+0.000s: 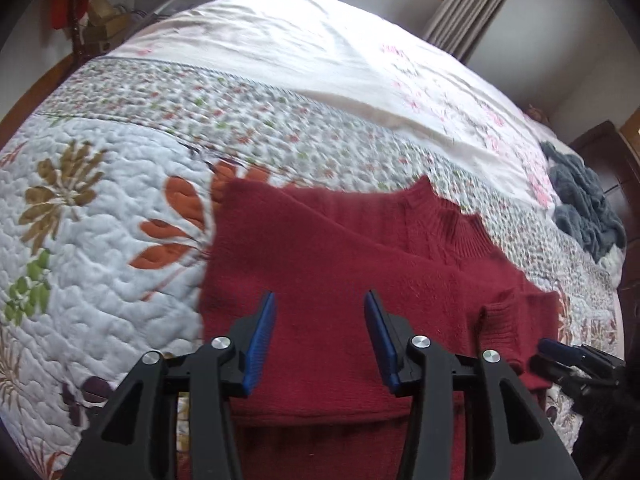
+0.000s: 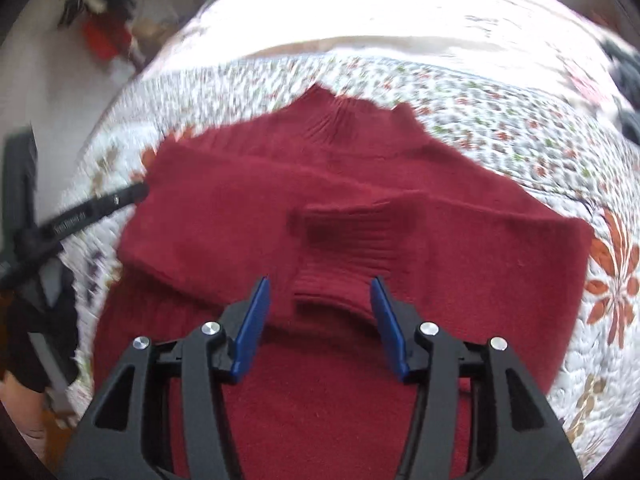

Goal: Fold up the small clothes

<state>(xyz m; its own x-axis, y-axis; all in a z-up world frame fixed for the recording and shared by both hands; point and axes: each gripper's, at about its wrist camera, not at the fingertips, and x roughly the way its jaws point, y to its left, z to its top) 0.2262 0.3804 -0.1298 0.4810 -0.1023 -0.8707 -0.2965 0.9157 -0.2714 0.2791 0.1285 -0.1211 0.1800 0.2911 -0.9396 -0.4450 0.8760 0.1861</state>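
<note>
Red sweater (image 1: 340,264) lies on the bed (image 1: 100,208) beneath and ahead of both sets of wide, empty fingers (image 1: 266,332), sleeves already folded across the body; the final crosswise fold apparently remains, right gripper (image 2: 318,320) above the cuff (image 2: 348,248).

Around the red sweater (image 1: 340,280): open quilt (image 1: 100,220) to its left and beyond its collar. Far past its right shoulder, only a grey-blue garment (image 1: 580,204) on the quilt.
</note>
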